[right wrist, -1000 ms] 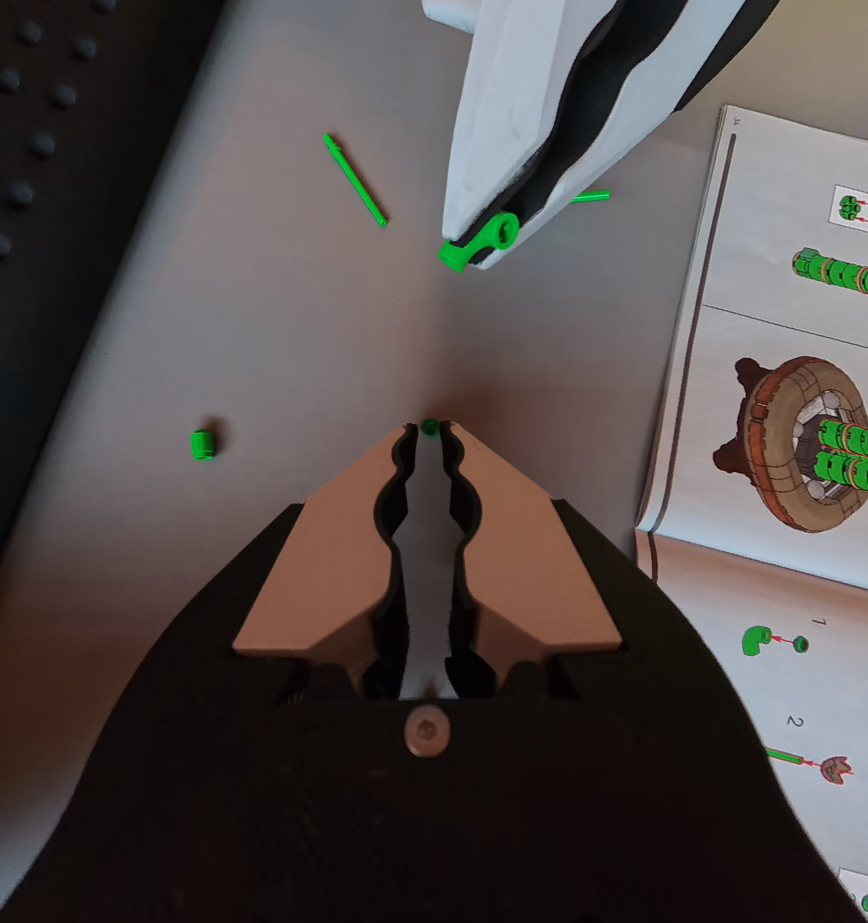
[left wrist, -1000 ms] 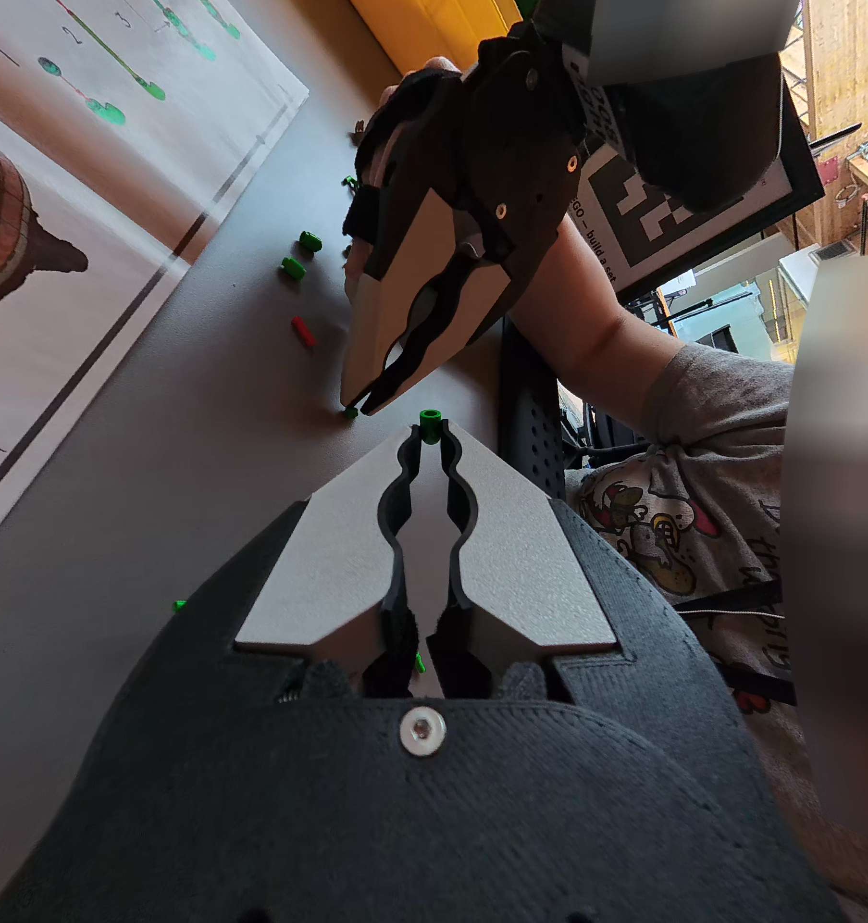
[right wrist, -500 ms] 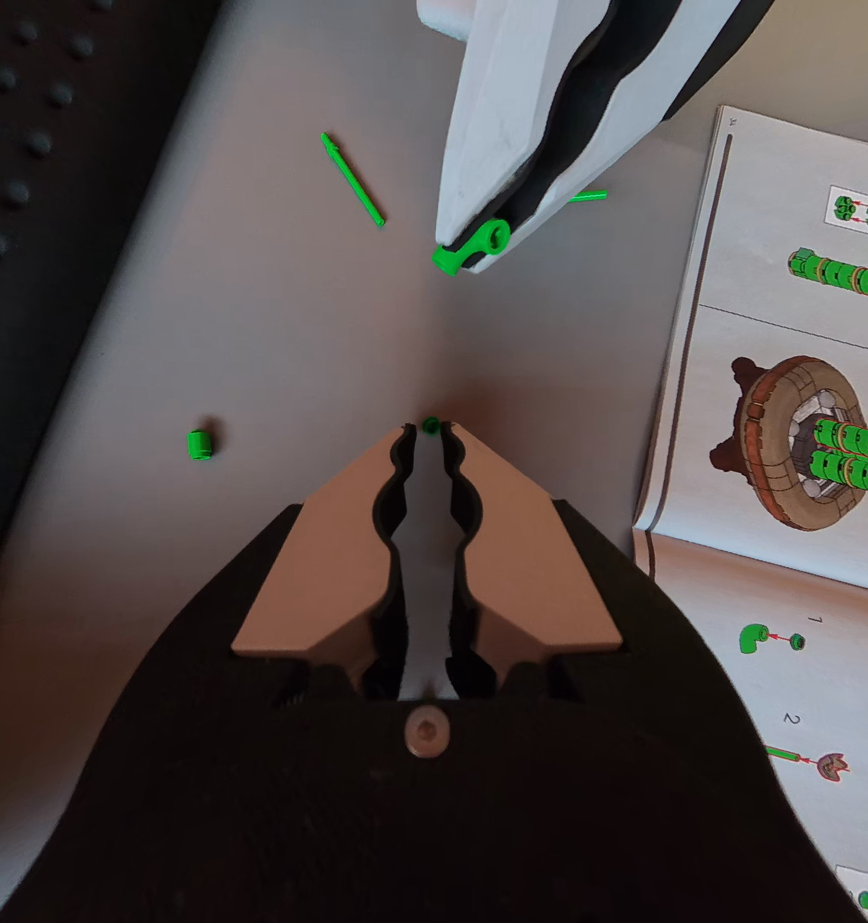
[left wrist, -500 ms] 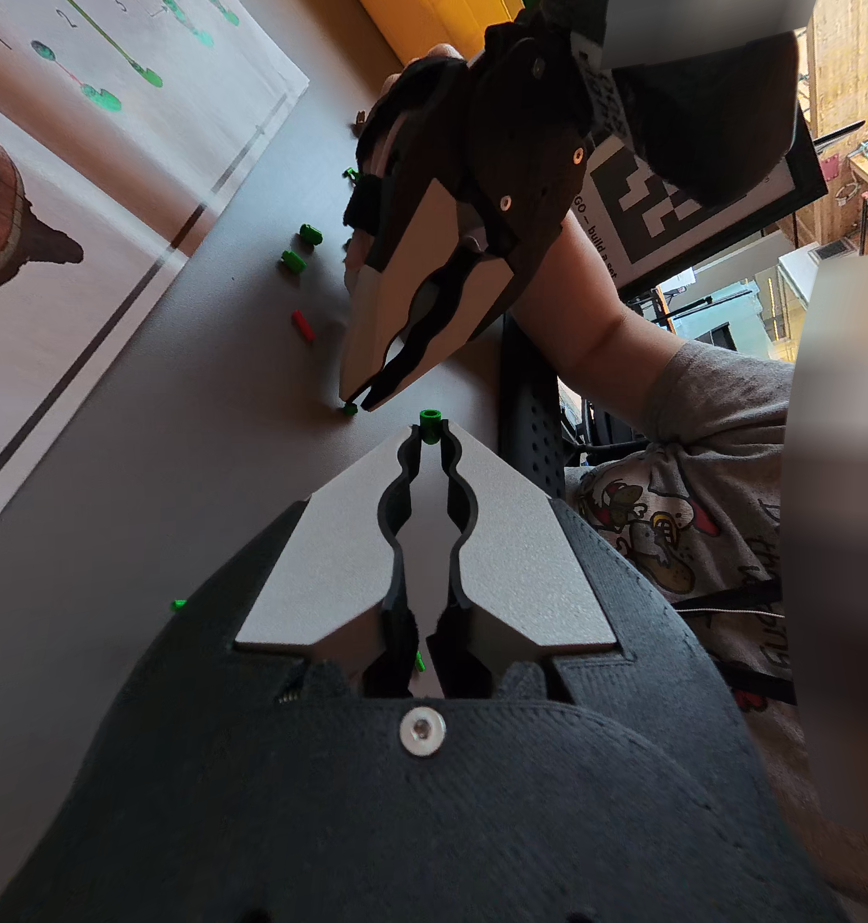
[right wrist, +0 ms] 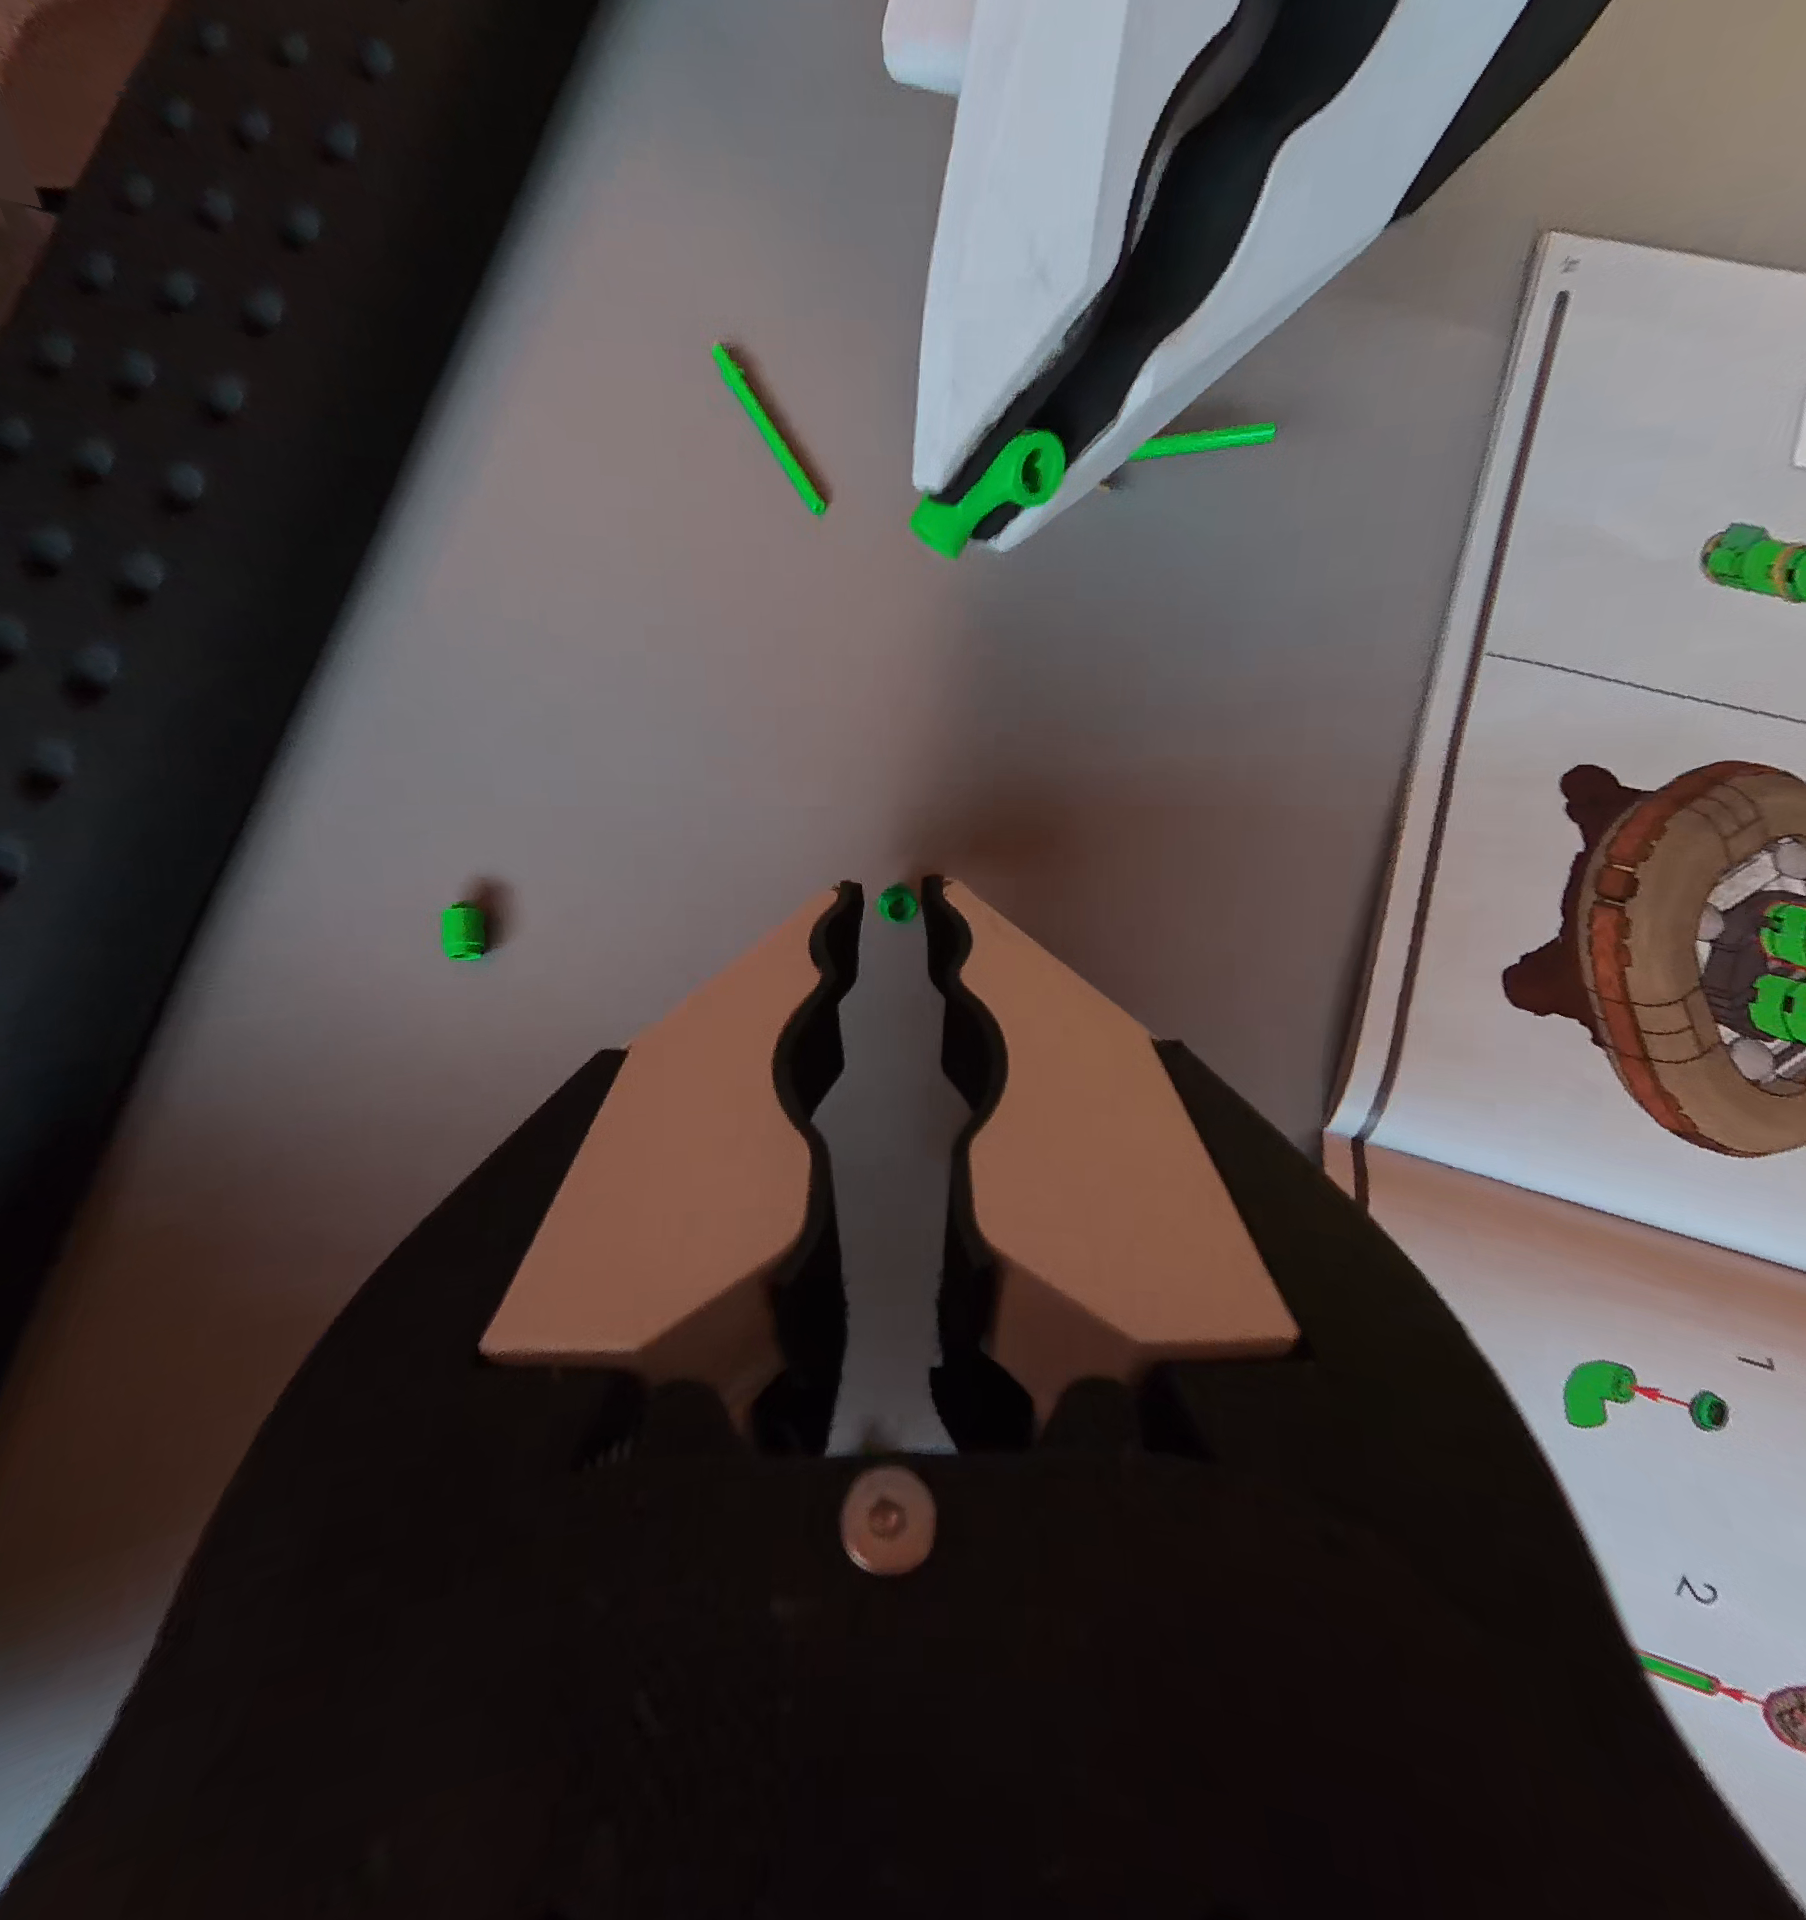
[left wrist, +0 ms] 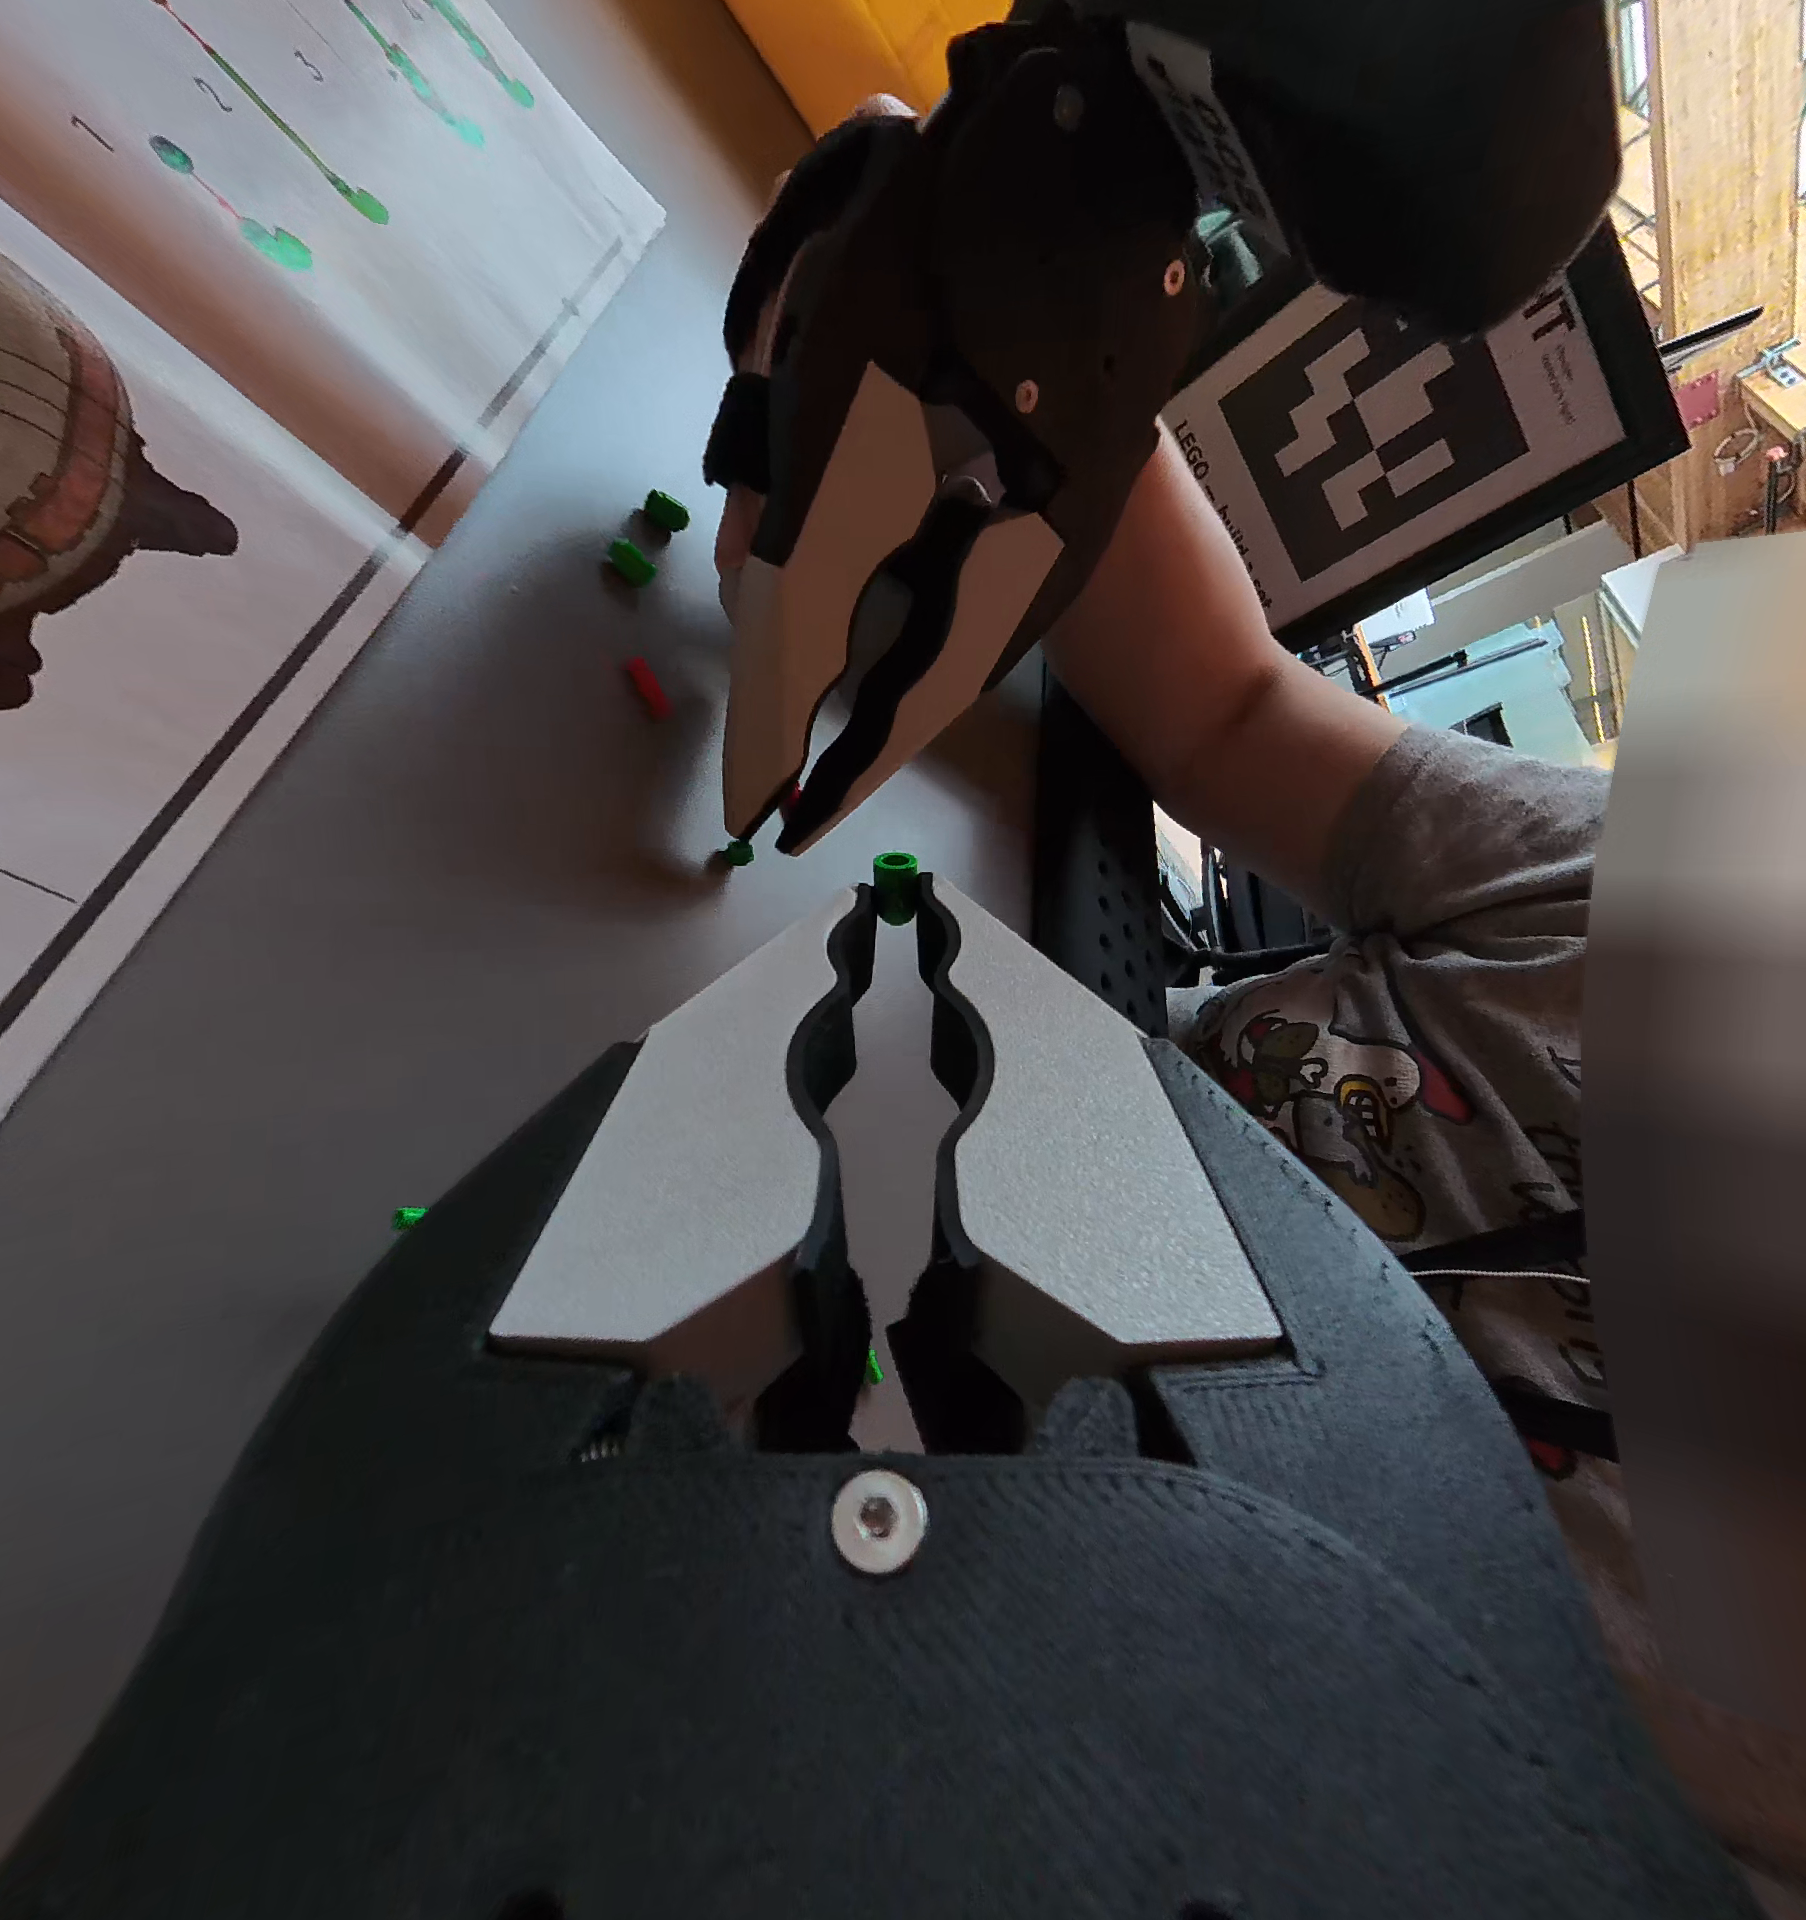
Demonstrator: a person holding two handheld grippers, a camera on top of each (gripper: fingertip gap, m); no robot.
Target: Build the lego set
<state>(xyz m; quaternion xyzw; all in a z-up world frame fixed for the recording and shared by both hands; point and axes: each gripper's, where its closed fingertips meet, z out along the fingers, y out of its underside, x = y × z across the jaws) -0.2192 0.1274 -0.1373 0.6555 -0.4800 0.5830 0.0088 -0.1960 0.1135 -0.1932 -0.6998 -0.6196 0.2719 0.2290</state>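
The grey desk [right wrist: 587,665] carries an instruction booklet [right wrist: 1605,727] at right. My left gripper [left wrist: 894,902] jaws pinch a green elbow piece [right wrist: 987,494]; my right gripper [right wrist: 894,902] jaws stand slightly apart around a small green stud [right wrist: 895,903] at frame centre

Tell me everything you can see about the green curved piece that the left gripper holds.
The green curved piece is a small elbow of glossy bright green plastic. One end is a round collar with a hole through it; the other is a blunter stub that juts past the fingertips. It is clamped at the tip of the left gripper, whose black pads press on both sides. In the left wrist view the open collar faces outward. It seems to be above the grey table, not on it.
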